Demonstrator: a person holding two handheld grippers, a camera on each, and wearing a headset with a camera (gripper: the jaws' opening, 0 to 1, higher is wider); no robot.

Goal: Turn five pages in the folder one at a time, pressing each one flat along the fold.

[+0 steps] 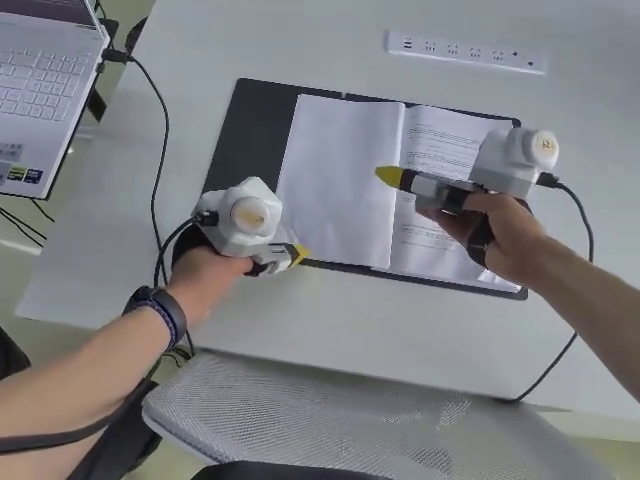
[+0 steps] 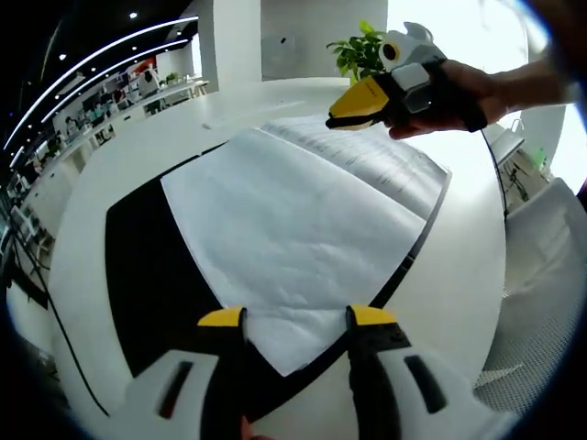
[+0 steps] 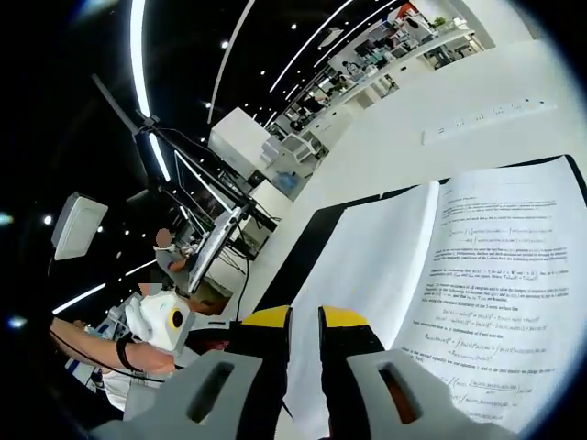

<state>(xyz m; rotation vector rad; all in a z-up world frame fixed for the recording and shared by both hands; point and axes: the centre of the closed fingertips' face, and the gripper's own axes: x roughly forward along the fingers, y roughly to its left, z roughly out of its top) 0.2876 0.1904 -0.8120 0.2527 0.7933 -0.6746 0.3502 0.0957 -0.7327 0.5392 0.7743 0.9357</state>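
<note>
A black folder (image 1: 255,130) lies open on the white table. Its left page (image 1: 335,180) is blank and its right page (image 1: 445,140) is printed. My right gripper (image 1: 390,177) points left, its yellow tips together over the fold between the two pages. In its own view the right gripper (image 3: 304,317) has its jaws almost touching above the blank page (image 3: 367,266). My left gripper (image 1: 297,256) rests at the folder's front edge. It (image 2: 296,318) stands open, with the blank page's near corner (image 2: 284,353) lying between the tips. The right gripper (image 2: 362,96) hovers beyond.
A laptop (image 1: 40,80) sits at the table's far left, with a black cable (image 1: 160,130) running past the folder. A white power strip (image 1: 465,52) lies behind the folder. A mesh chair seat (image 1: 350,420) sits below the table's front edge.
</note>
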